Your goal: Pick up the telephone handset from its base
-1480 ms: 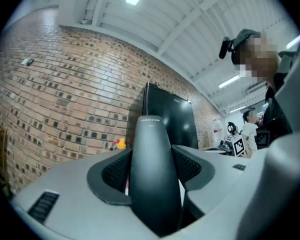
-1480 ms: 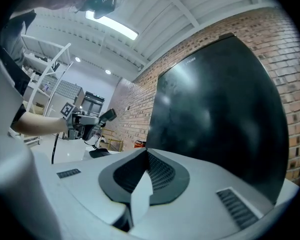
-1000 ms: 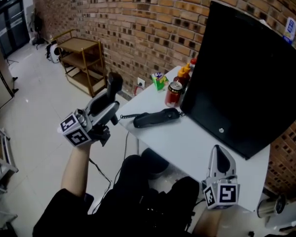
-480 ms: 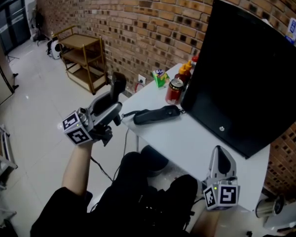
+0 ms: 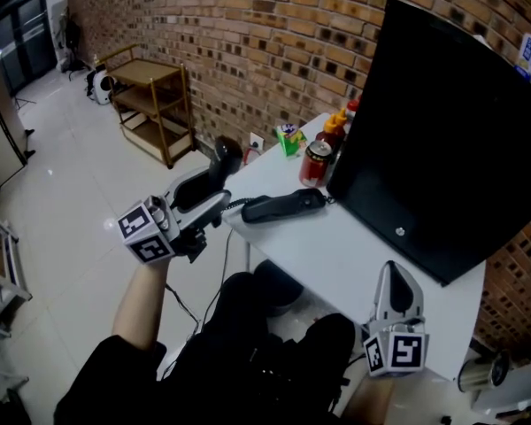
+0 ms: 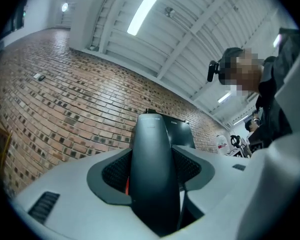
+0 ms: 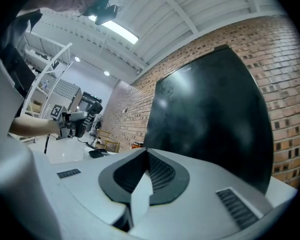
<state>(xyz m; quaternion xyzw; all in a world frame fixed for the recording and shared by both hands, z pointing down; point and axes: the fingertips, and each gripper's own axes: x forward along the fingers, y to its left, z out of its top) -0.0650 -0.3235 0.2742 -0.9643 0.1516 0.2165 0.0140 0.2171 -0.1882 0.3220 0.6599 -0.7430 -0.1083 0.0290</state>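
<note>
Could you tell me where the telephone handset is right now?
The handset sits at the head view's left, clamped in the left tool, just beyond the white table, near the phone base.

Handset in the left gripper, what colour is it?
Matte black telephone handset; best in the left gripper view.

On the table (image 5: 354, 255) we find the telephone base (image 5: 283, 207), near the left edge. Just behind the base stands a can (image 5: 313, 166), behind that the bottles (image 5: 334, 129) and a small box (image 5: 288, 140). Right of the base is the screen (image 5: 451, 140). Left of the base, past the table edge, the handset (image 5: 223, 156) sits in the left gripper (image 5: 211, 195). Far left of the base we see a shelf cart (image 5: 155, 104).
</note>
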